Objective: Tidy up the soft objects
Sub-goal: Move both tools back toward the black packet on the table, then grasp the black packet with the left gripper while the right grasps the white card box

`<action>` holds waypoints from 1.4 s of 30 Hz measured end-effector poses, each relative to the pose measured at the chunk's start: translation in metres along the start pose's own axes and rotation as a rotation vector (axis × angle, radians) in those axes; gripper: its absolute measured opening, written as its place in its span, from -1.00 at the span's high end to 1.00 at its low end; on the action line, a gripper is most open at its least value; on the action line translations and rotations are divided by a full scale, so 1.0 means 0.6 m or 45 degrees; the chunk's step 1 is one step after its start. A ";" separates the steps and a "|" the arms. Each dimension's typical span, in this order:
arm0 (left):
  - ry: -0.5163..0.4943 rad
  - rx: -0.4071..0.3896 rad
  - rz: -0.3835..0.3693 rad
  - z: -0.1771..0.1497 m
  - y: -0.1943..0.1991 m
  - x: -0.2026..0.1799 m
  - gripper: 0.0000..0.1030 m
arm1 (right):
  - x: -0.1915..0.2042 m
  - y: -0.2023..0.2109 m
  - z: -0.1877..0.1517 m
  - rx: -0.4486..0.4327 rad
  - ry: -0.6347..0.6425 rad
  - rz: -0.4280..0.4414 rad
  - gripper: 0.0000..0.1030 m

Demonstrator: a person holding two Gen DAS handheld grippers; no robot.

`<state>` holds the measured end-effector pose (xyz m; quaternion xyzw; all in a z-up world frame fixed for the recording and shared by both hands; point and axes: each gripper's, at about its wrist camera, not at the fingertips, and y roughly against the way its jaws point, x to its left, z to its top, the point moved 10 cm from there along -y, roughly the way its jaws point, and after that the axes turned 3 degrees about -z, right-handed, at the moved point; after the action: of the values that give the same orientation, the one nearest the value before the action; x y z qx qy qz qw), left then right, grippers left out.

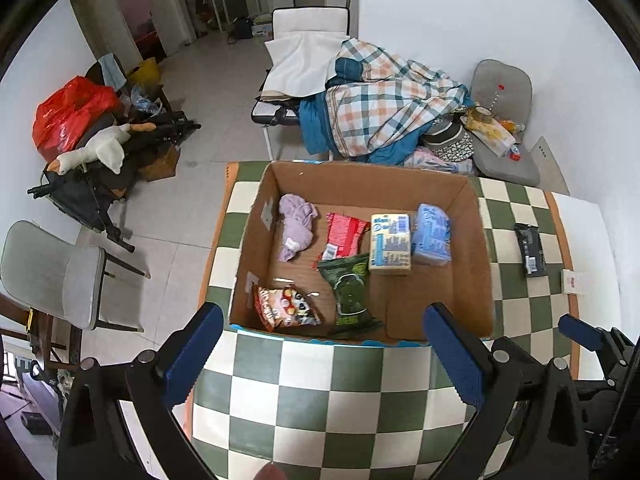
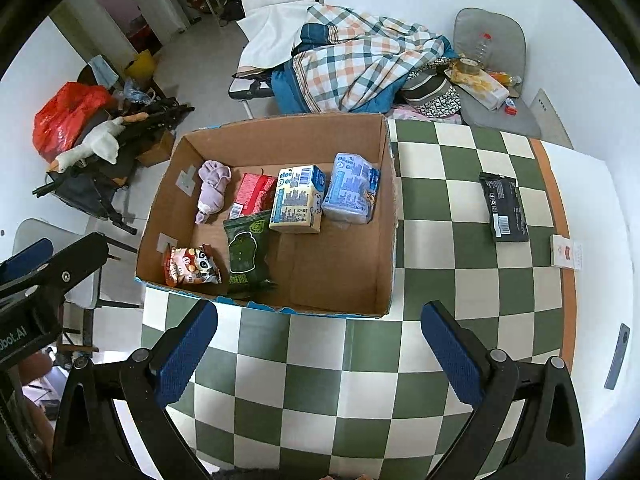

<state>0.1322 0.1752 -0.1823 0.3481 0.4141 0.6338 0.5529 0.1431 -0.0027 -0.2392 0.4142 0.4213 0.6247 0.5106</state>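
An open cardboard box [image 1: 476, 248] [image 2: 384, 216] stands on the checkered table. In it lie a lilac cloth [image 1: 294, 226] [image 2: 212, 190], a red pack [image 1: 344, 236] [image 2: 252, 196], a yellow tissue pack [image 1: 390, 242] [image 2: 298, 198], a blue tissue pack [image 1: 432, 234] [image 2: 352, 188], a green snack bag [image 1: 348, 288] [image 2: 244, 250] and a red snack bag [image 1: 284, 306] [image 2: 192, 266]. A black pack [image 1: 530, 250] [image 2: 504, 206] lies on the table right of the box. My left gripper [image 1: 324, 360] and right gripper [image 2: 320, 354] are open and empty, above the table in front of the box.
A small white card [image 1: 572, 282] [image 2: 566, 252] lies near the table's right edge. A grey strip [image 2: 618, 356] lies on the white surface at right. Behind the table are a cot with a plaid blanket [image 1: 384, 108] [image 2: 360, 60] and chairs; clutter stands at left.
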 end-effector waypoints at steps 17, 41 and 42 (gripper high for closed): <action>-0.254 0.234 -0.290 0.064 -0.109 -0.417 -0.99 | -0.417 0.013 0.028 0.031 -0.428 -0.085 -1.00; -0.275 0.959 -0.244 0.009 -0.519 -0.723 -0.99 | -0.864 -0.369 -0.068 0.571 -1.524 -0.003 -0.85; -0.276 0.968 -0.238 0.006 -0.525 -0.726 -0.99 | -0.864 -0.375 -0.070 0.587 -1.522 -0.011 -0.80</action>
<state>0.3293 -0.2406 -0.4602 0.5533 0.5881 0.3423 0.4804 0.2387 -0.4911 -0.5105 0.7884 0.1892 0.1772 0.5578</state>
